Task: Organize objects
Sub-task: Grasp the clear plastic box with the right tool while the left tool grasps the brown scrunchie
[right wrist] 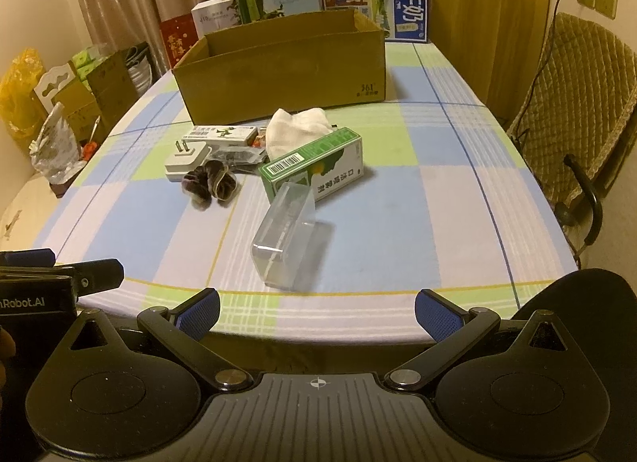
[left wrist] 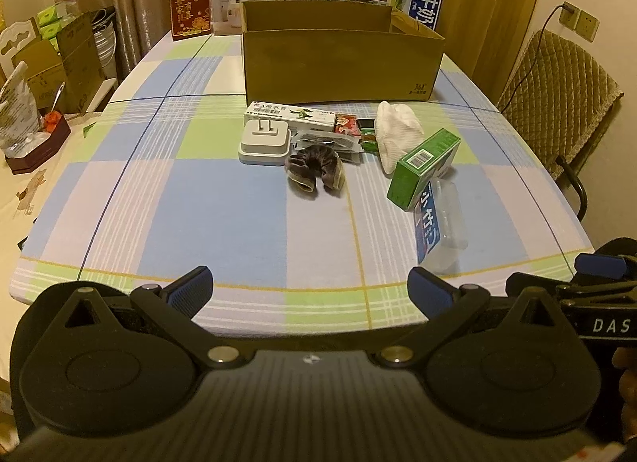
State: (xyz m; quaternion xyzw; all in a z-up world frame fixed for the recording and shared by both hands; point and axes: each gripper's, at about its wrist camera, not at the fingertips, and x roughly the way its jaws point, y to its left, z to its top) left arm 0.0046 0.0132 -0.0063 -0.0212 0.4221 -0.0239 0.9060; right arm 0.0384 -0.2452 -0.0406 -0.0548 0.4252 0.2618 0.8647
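A: Where does everything sit?

B: The loose things lie on the counter (left wrist: 223,199) in front of the open carton (left wrist: 342,59): a plug (left wrist: 264,141), a scrunchie (left wrist: 314,171), a white cloth (left wrist: 398,131), a green box (right wrist: 314,165) and a clear case (right wrist: 292,239) leaning against that box. A flat white box (left wrist: 290,115) lies just before the carton.

A: And the claws?

B: The left claw (left wrist: 310,290) and right claw (right wrist: 316,314) both hang spread wide at the near edge, holding nothing, well short of the pile.

A: What goes first?

B: Probably the clear case, nearest the right claw. It looks light, stiff and slick, so a pinch across its narrow sides should hold; too hard a squeeze may crack it. The green box is rigid card, easy across its short faces. Cloth and scrunchie are soft, so bunch them and pinch the middle.
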